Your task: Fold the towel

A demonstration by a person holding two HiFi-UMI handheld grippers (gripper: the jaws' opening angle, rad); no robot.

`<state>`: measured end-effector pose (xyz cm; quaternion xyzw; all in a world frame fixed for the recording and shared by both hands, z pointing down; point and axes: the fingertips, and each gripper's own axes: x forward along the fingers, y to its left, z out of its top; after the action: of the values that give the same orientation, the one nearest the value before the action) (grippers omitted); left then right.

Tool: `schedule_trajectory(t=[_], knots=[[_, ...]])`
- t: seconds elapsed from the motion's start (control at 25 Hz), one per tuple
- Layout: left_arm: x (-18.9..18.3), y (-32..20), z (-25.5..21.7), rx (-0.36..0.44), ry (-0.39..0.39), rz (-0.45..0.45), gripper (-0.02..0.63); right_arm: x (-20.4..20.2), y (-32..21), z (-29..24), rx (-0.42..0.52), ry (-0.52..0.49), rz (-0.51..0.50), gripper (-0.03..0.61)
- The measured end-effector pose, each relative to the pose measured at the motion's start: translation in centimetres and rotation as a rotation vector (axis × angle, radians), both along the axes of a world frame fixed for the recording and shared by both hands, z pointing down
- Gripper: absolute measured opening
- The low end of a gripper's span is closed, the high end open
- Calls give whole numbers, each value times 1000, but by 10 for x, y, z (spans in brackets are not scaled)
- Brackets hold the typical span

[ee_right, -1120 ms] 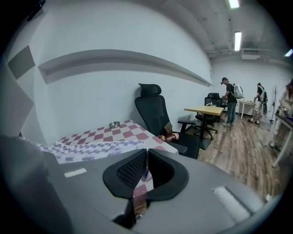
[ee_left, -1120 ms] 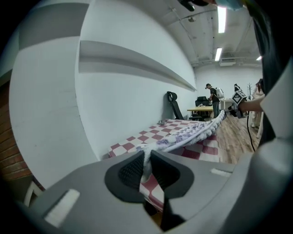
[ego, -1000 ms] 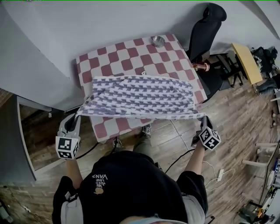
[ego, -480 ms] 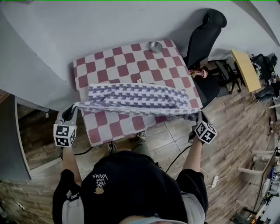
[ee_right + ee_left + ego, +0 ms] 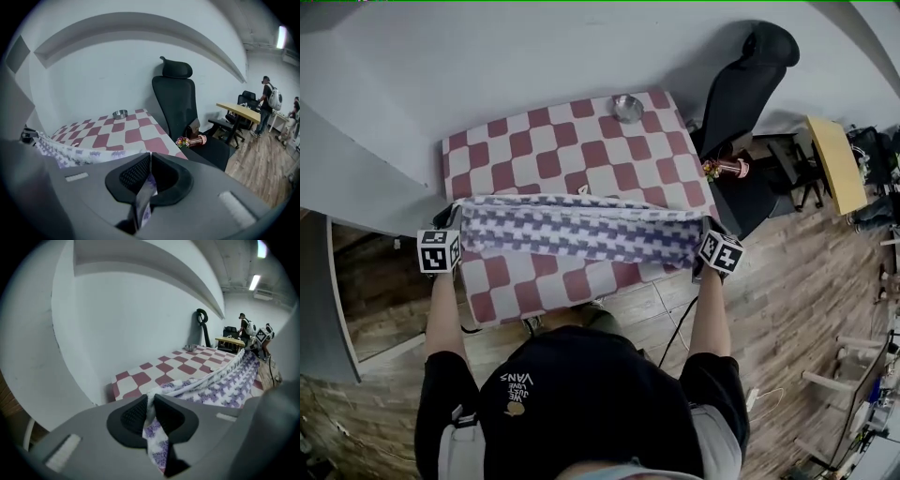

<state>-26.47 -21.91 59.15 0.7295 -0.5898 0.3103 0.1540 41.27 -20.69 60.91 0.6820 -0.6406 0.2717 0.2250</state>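
Our left gripper (image 5: 150, 411) and right gripper (image 5: 149, 176) each clamp a towel (image 5: 577, 230) corner, towel stretched over the checkered table (image 5: 544, 164)

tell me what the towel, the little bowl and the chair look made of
The towel: soft woven cloth, matte; it drapes and sags.
The bowl: probably metal, grey with a shine.
The chair: matte black, perhaps fabric or mesh over plastic; unclear.
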Motion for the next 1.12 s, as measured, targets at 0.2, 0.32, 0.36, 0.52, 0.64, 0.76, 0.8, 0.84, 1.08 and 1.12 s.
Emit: schedule_trajectory(t=[0.2,0.32,0.36,0.52,0.64,0.76,0.8,0.84,1.08,1.12], knots=[[-8,-5,28,-90,36,-83,117,-7,-21,34,-78,-8,-23,23],[-14,-10,18,-58,131,-130,211,-5,-19,38,-79,-42,17,118],[-18,-8,12,-43,154,-146,222,-4,-16,35,-63,-57,31,151],[-30,21,-4,-16,191,-178,227,11,14,17,18,-116,125,176],[-29,56,3,-42,237,-178,227,21,50,20,34,-198,213,176],[-19,90,25,-111,319,-170,227,22,89,34,21,-299,259,179],[-15,99,32,-134,350,-162,227,20,100,38,16,-340,261,179],[-10,107,38,-153,379,-150,227,17,108,42,16,-382,259,179],[11,113,57,-184,475,-69,227,-7,130,45,49,-592,188,228],[13,112,59,-187,481,-61,229,-10,131,47,47,-610,181,248]])
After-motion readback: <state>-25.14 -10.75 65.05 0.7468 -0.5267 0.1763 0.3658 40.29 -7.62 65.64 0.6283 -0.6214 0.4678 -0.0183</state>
